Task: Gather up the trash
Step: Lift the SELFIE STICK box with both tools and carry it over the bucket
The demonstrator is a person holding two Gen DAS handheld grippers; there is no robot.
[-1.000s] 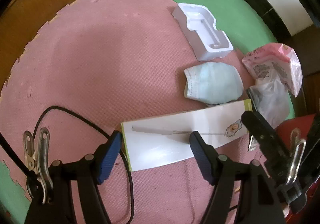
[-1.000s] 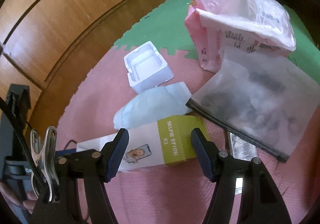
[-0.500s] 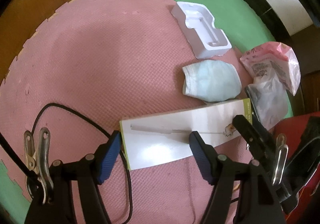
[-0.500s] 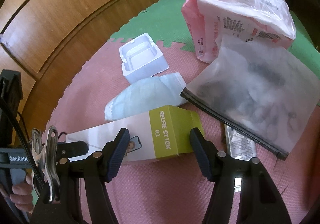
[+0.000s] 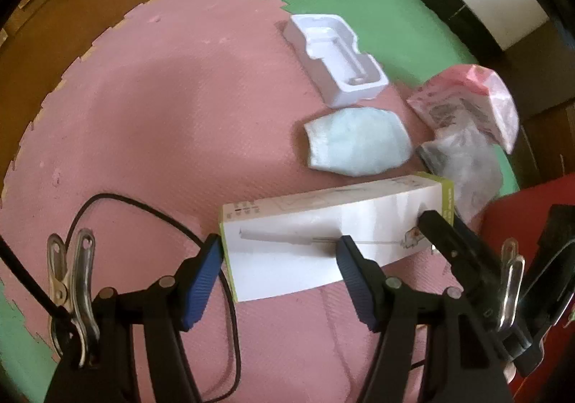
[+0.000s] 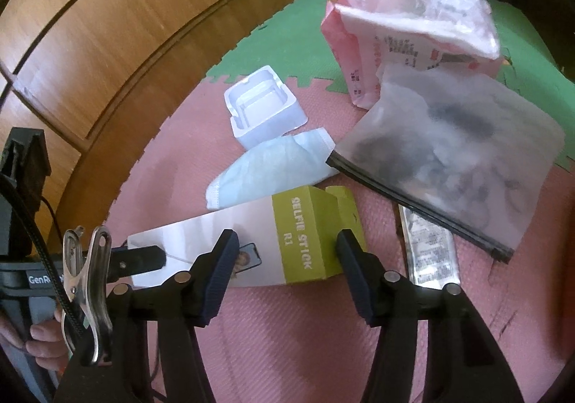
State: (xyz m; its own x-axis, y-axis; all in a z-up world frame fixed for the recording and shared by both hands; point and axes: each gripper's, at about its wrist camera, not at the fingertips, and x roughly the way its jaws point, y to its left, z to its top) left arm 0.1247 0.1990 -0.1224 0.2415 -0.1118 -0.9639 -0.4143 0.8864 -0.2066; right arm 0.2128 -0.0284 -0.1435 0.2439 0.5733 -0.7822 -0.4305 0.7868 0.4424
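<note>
on the pink mat [image 5: 151,137], both jaws closing round the white-and-green selfie stick box [image 5: 323,241].

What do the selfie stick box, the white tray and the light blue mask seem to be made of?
Selfie stick box: printed cardboard, slightly glossy, with folded flaps at its green end. White tray: thin moulded plastic, probably; smooth, with shaped recesses. Light blue mask: soft non-woven fabric, matte, crumpled, with a stitched-looking edge.

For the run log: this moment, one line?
left gripper, right gripper: jaws just closing, open | between both: white-and-green cardboard selfie-stick box
</note>
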